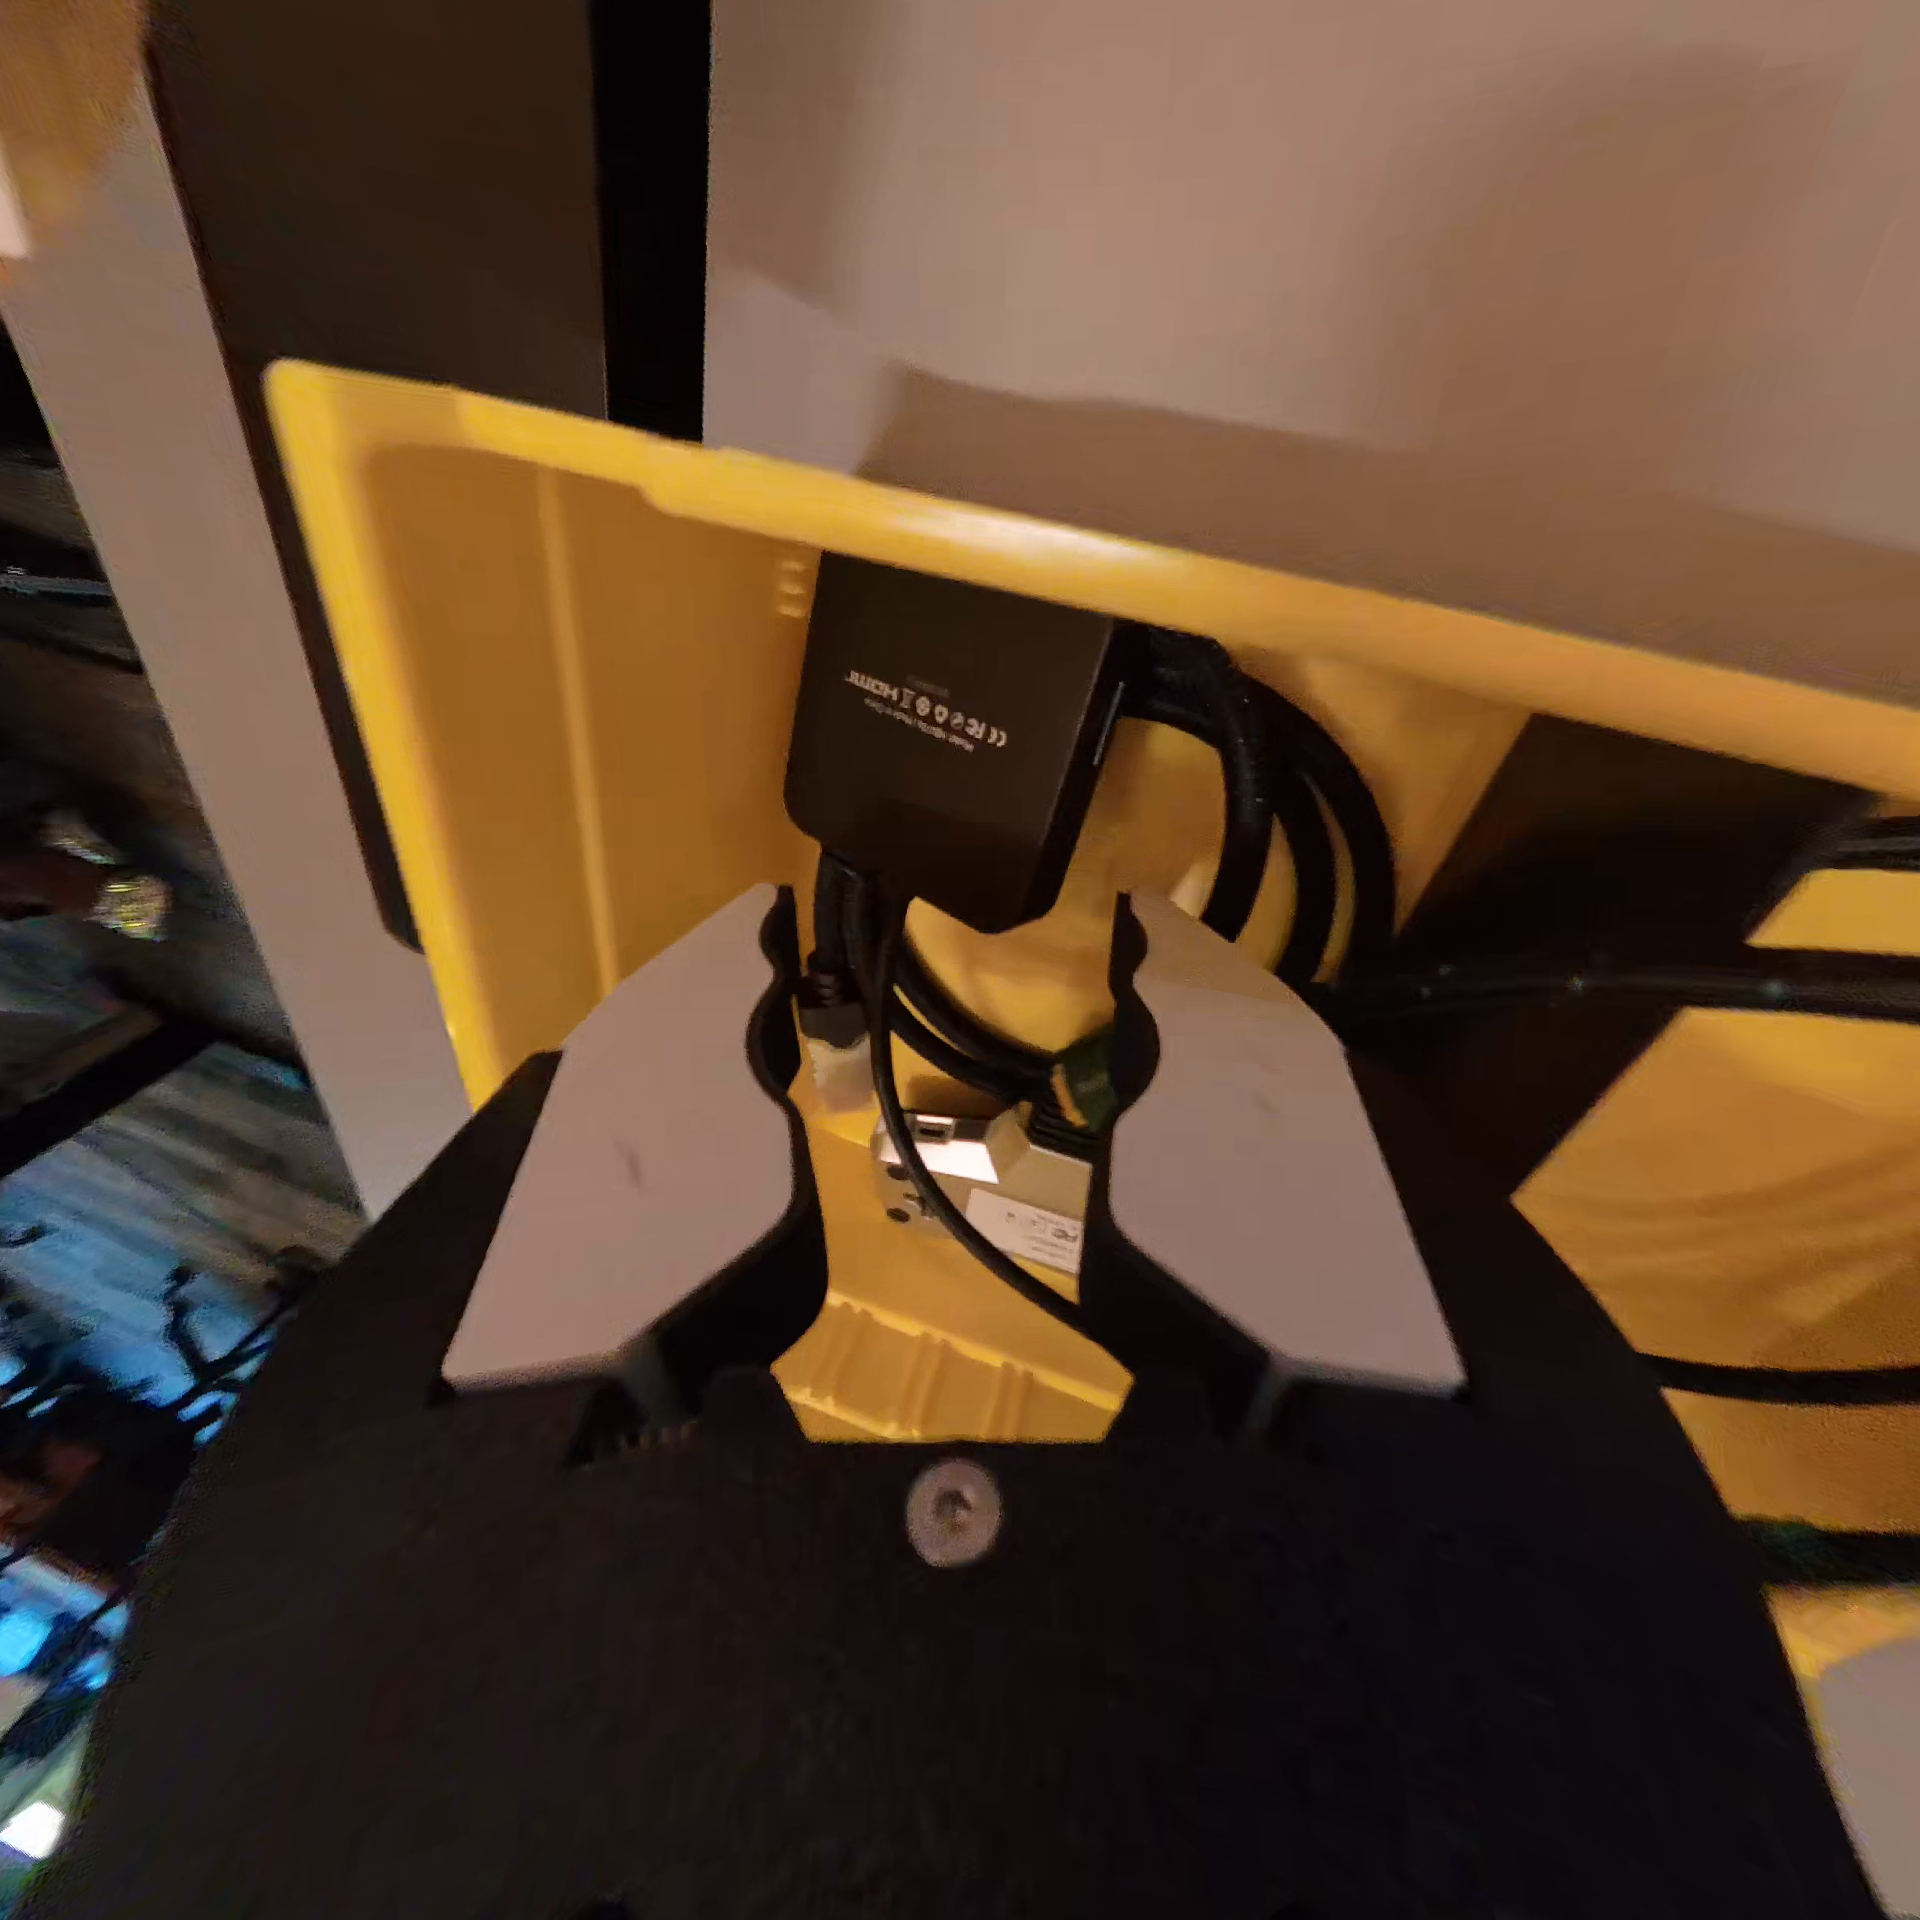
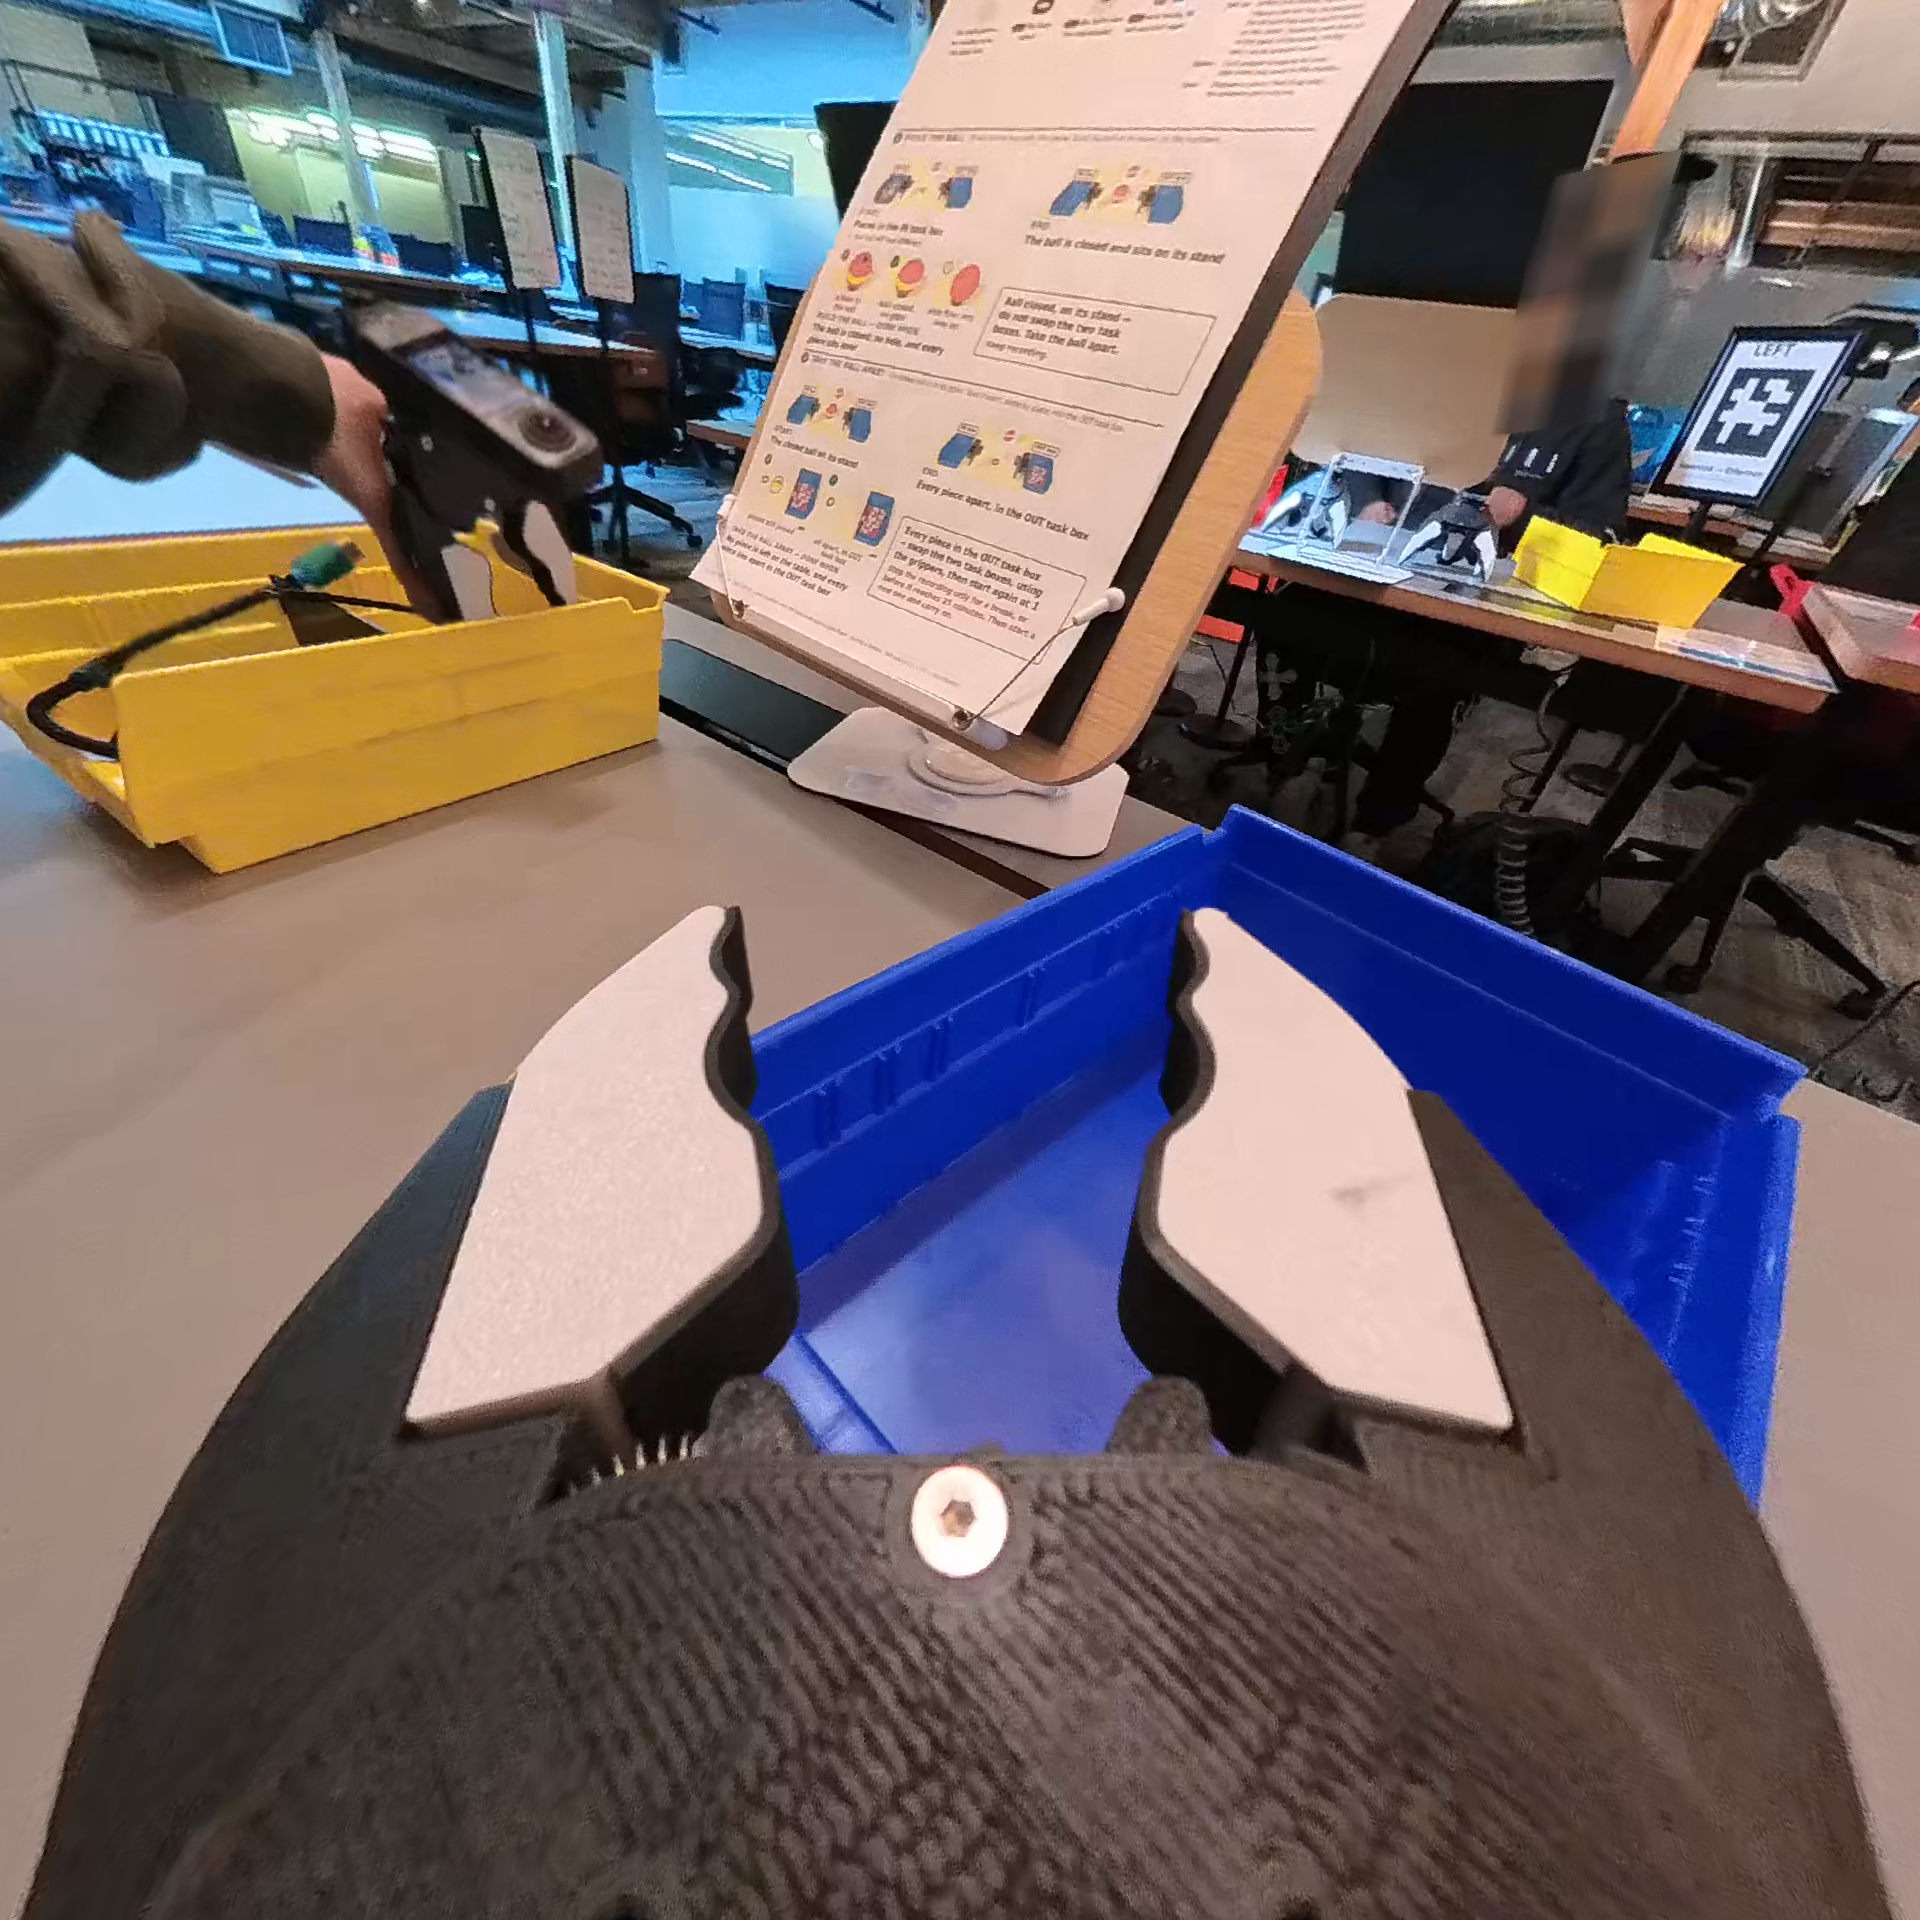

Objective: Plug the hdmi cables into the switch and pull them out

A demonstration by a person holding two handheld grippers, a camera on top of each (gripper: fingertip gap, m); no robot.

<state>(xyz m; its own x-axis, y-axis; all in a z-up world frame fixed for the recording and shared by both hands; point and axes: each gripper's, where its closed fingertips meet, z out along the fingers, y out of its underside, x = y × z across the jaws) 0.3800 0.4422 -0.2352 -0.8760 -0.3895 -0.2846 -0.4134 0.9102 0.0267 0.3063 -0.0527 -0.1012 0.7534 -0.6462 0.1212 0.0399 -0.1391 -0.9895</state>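
In the left wrist view a black switch box (image 1: 935, 748) lies in a yellow bin (image 1: 540, 675), with black braided HDMI cables (image 1: 1278, 821) coiled at its right. A silver-tipped plug (image 1: 836, 1039) and a green-and-black plug (image 1: 1081, 1081) lie loose below it, beside a small silver box (image 1: 977, 1174) with an open port. My left gripper (image 1: 951, 925) is open and empty, its fingertips just above these things and touching none. My right gripper (image 2: 961, 935) is open and empty over a blue bin (image 2: 1455, 997). The left gripper (image 2: 509, 577) also shows in the right wrist view, dipping into the yellow bin (image 2: 312, 717).
The bins stand on a grey table (image 2: 312, 987). An instruction sheet on a wooden stand (image 2: 1039, 416) sits behind the blue bin, near the table's far edge. A black cable (image 2: 62, 707) hangs over the yellow bin's wall. A person sits at another table (image 2: 1558, 468) beyond.
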